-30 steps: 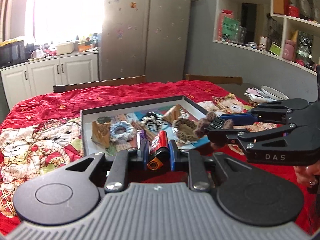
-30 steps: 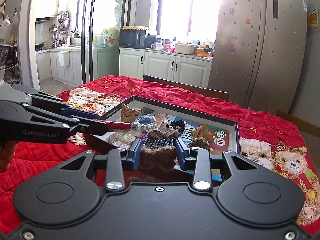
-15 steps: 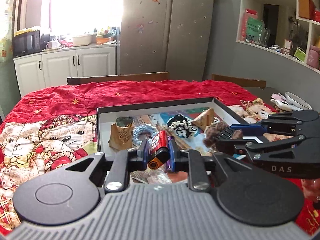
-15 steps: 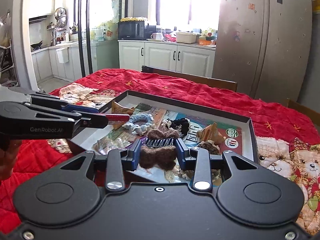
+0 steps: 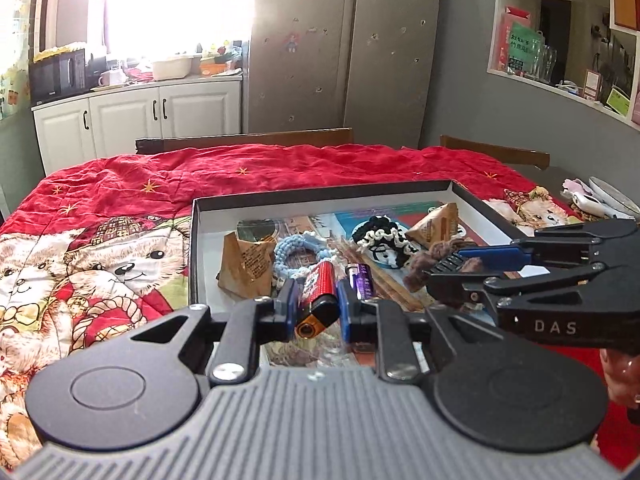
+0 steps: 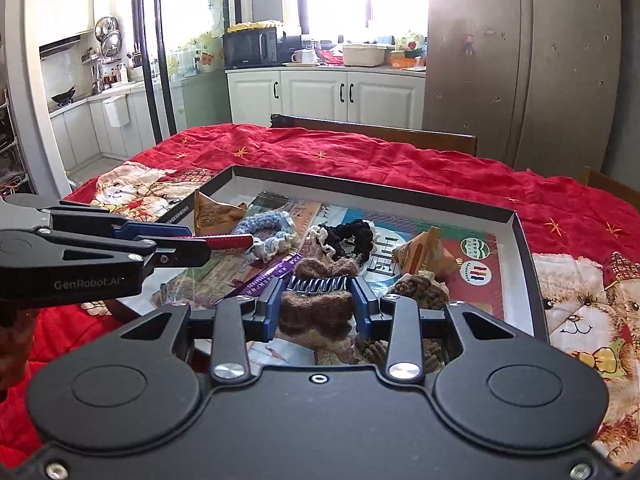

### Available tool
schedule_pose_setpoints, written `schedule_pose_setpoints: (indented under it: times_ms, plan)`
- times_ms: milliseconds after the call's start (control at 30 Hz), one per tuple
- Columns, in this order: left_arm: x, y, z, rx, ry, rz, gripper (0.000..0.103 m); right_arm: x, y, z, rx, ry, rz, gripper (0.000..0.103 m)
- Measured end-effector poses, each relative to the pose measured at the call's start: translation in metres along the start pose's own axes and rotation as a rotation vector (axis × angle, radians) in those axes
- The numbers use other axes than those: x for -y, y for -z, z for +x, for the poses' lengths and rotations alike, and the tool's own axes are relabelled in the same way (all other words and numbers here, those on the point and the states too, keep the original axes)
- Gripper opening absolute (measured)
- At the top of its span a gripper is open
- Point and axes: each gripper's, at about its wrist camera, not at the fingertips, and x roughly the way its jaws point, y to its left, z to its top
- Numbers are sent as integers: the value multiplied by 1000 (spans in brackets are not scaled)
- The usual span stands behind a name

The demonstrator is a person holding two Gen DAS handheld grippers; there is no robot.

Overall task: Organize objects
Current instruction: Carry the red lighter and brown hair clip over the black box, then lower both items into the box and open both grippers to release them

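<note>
My left gripper (image 5: pixel 316 304) is shut on a red lighter (image 5: pixel 318 296) and holds it over the near edge of a shallow black-rimmed box (image 5: pixel 320 191). My right gripper (image 6: pixel 318 304) is shut on a brown fuzzy hair claw clip (image 6: pixel 316 306) above the same box (image 6: pixel 376 192). Each gripper shows in the other's view: the right one (image 5: pixel 436 276) at right, the left one (image 6: pixel 208 246) at left. In the box lie a purple lighter (image 5: pixel 362 282), a blue scrunchie (image 5: pixel 298 254), a black-and-white scrunchie (image 5: pixel 380 236) and brown paper packets (image 5: pixel 244 266).
The box sits on a red bear-print cloth (image 5: pixel 120 208) over a table. Wooden chair backs (image 5: pixel 244 142) stand at the far side. A brown scrunchie (image 6: pixel 418 290) lies in the box near my right gripper. Small items (image 5: pixel 588 200) lie at the table's right edge.
Both grippers have moved forward over the box, still holding the red lighter and the hair clip. The box now looks closer and fills more of both views.
</note>
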Motion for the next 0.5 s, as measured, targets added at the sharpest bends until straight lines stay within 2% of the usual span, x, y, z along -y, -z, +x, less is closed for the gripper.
schedule_pose_setpoints:
  times_ms: [500]
  plan:
    - [1,4,13,-21,-11,8,24,6,2,19,-15,8,7,35]
